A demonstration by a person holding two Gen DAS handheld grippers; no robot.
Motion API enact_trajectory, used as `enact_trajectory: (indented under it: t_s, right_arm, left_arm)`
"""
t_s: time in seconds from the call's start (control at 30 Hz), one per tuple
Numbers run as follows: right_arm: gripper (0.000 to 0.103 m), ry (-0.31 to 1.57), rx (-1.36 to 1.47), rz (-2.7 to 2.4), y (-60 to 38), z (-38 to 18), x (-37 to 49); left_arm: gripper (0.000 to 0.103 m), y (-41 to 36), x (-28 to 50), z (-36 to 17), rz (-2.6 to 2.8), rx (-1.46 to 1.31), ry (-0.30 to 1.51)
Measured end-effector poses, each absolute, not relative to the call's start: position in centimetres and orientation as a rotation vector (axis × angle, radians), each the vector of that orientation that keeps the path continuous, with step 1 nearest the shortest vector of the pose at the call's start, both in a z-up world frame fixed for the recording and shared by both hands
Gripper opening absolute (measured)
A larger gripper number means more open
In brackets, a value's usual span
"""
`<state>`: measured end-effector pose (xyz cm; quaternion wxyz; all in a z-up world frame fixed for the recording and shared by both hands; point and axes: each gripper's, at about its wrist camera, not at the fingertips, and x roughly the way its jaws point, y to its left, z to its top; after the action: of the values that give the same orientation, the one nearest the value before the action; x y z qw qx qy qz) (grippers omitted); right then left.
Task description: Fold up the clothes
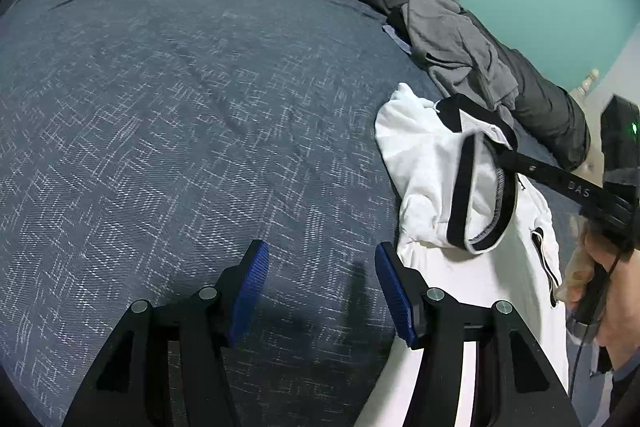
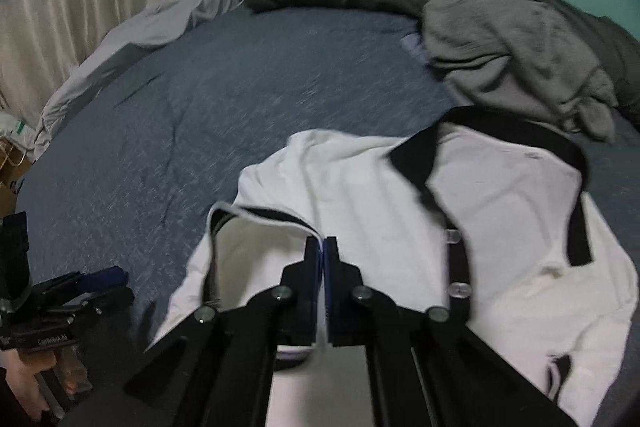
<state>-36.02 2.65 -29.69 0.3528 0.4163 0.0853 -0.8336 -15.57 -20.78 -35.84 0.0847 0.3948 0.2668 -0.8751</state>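
right tool (image 2: 323,247) clamped on black-trimmed cuff of white shirt (image 2: 360,187), left tool (image 1: 320,279) wide open, empty, over bed (image 1: 180,107)

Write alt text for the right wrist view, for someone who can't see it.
The right gripper is shut on the black-trimmed sleeve cuff of a white shirt lying on a blue bedspread. A grey garment is heaped behind it.
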Motion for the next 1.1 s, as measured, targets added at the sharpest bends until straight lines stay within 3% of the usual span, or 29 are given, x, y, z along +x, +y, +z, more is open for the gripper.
enact_trajectory:
  t_s: [0.33, 0.4, 0.43, 0.47, 0.5, 0.8, 0.9, 0.97, 1.1]
  right_arm:
    - [0.004, 0.043, 1.15, -2.205, 7.9, -31.2, -36.2]
    - [0.009, -0.024, 1.156, -2.229, 8.4, -30.9, -36.0]
    - [0.019, -0.061, 1.157, -2.238, 8.7, -30.7, -36.0]
    - [0.038, -0.123, 1.143, -2.227, 8.8, -30.2, -35.7]
    - [0.045, -0.15, 1.158, -2.199, 8.3, -30.3, -35.4]
    - [0.047, -0.352, 1.314, -1.977, 3.6, -33.0, -33.3]
    - [0.045, -0.315, 1.332, -1.958, 2.1, -34.0, -32.8]
    - [0.007, -0.295, 1.339, -1.941, 1.6, -34.4, -32.5]
    - [0.002, -0.294, 1.33, -1.925, 2.0, -34.4, -32.1]
  left_arm:
    - [0.06, -21.2, -15.6, -36.0, -2.601, 1.176, 0.81]
    - [0.06, -21.1, -15.7, -36.0, -2.604, 1.177, 0.805]
    - [0.06, -21.1, -15.7, -36.0, -2.606, 1.178, 0.804]
    - [0.06, -21.1, -15.7, -35.9, -2.607, 1.178, 0.804]
    - [0.06, -21.1, -15.8, -35.9, -2.608, 1.178, 0.802]
    - [0.06, -21.2, -15.7, -35.9, -2.603, 1.181, 0.803]
    - [0.06, -21.1, -15.9, -36.0, -2.611, 1.194, 0.794]
    - [0.06, -21.0, -16.0, -36.1, -2.614, 1.199, 0.796]
    - [0.06, -21.2, -16.0, -36.2, -2.613, 1.2, 0.801]
